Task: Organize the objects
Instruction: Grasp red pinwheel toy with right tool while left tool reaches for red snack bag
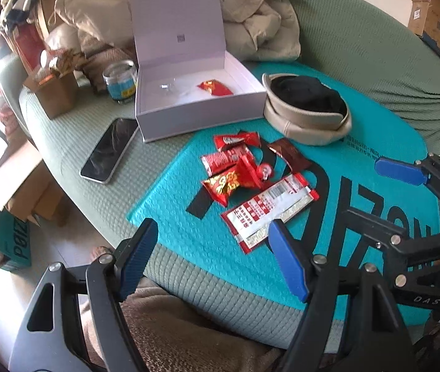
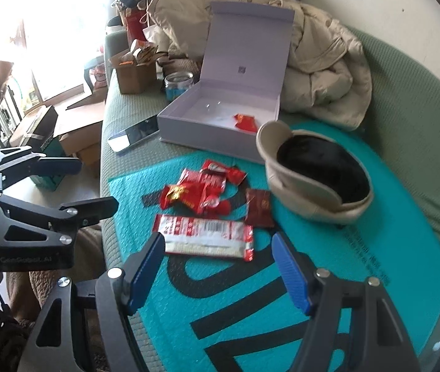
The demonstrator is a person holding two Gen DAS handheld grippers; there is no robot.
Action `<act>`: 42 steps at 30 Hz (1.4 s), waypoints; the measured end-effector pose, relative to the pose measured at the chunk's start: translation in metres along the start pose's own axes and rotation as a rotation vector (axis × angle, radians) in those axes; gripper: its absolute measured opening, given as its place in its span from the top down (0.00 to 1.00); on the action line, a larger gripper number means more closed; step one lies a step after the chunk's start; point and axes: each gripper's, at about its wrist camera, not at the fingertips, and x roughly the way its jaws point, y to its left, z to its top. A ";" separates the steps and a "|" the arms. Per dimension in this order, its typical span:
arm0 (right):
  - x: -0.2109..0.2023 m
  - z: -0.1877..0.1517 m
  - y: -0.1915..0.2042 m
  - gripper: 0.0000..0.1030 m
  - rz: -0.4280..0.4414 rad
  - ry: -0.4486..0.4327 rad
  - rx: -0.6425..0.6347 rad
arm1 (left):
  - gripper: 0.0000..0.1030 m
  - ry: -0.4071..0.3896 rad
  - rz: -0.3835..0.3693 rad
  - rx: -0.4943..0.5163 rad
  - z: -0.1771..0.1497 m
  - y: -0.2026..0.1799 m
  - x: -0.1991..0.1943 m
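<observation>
The left gripper is hovering with its blue fingers standing apart, nothing between them, just above the long white-and-red packet. The right gripper is likewise hanging over that packet with its fingers spread and empty. The packet is lying on a teal mailer bag spread over a green sofa, beside a heap of red snack packets and a dark brown sachet. One red packet is sitting inside the open white box, which is standing between a phone and a beige cap.
</observation>
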 end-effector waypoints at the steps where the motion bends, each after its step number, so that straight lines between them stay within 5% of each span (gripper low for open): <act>1: 0.003 -0.002 0.000 0.30 0.006 0.005 0.003 | 0.29 0.004 -0.001 -0.003 -0.001 0.001 0.003; 17: 0.078 -0.001 -0.012 0.30 0.046 0.040 0.066 | 0.29 0.104 -0.111 0.068 0.014 0.014 0.083; 25: 0.110 0.012 -0.015 0.47 0.079 0.038 0.090 | 0.29 0.143 -0.160 0.137 0.029 0.017 0.117; 35: 0.143 0.024 -0.019 0.50 0.123 0.080 0.128 | 0.29 0.166 -0.207 0.199 0.044 0.029 0.144; 42: 0.162 0.024 -0.020 0.61 0.139 0.112 0.159 | 0.29 0.143 -0.275 0.270 0.048 0.019 0.141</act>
